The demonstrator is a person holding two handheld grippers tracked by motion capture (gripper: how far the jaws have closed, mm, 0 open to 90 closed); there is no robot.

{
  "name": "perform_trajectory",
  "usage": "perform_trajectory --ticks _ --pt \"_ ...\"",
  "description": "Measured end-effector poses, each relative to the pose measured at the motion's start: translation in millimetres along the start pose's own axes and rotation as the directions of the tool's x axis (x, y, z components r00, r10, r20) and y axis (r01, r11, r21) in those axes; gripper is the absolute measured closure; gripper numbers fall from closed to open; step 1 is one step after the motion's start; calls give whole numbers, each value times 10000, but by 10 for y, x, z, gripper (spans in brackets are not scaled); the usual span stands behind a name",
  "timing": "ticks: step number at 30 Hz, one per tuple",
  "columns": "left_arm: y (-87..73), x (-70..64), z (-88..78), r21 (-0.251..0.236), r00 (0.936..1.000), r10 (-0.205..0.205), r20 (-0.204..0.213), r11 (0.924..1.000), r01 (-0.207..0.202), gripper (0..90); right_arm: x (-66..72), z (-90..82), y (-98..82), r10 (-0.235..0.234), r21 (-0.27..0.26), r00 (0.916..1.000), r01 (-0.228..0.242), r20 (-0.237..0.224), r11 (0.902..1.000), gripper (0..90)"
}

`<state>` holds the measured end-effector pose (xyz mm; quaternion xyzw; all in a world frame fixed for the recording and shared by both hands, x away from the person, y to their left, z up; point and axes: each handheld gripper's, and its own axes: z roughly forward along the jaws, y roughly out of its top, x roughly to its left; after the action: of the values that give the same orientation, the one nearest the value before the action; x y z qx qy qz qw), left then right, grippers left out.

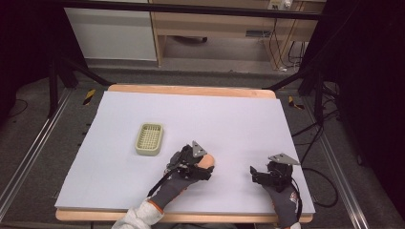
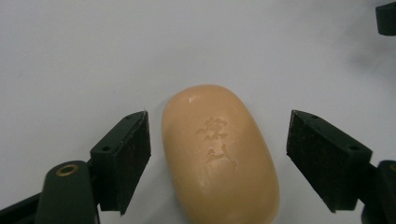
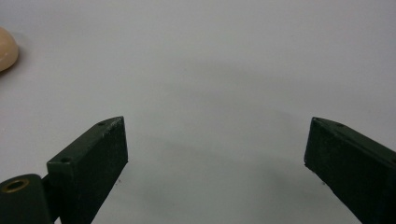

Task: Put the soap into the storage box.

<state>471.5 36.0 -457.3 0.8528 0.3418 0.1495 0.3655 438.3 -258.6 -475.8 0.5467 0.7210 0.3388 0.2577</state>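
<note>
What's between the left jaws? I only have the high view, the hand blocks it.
Observer: A tan oval soap bar. The left gripper is open around it, a gap showing on each side.
Operator: Any marking on it?
Observer: Yes, an embossed stamp on its top face.
Operator: Right gripper holding anything?
Observer: No. The right gripper is open over bare white table, with the soap's edge at the far left of its view.

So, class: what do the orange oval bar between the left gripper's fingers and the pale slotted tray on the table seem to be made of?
Bar: looks like soap, a smooth, waxy, faintly glossy orange-tan surface with a mark pressed into its top. Slotted tray: probably moulded plastic, pale cream and matt, with a regular grid of slots in its floor and rounded corners; likely a soap dish, though it is small in the high view.
</note>
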Motion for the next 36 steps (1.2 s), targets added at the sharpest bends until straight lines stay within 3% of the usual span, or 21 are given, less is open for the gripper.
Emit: perform_trajectory --ticks 12,28,36 --pt "-39 -17 128 437 10000 41 -6 9990 -40 211 4 7 1 42 43 10000 -42 -32 10000 63" --pt "-62 8 202 655 9997 -246 28 9976 244 245 2 10 1 37 91 10000 -37 -44 10000 63" --pt "-71 -22 225 705 9999 -98 -103 9975 105 249 2 12 1 22 98 10000 -22 -46 9999 63"
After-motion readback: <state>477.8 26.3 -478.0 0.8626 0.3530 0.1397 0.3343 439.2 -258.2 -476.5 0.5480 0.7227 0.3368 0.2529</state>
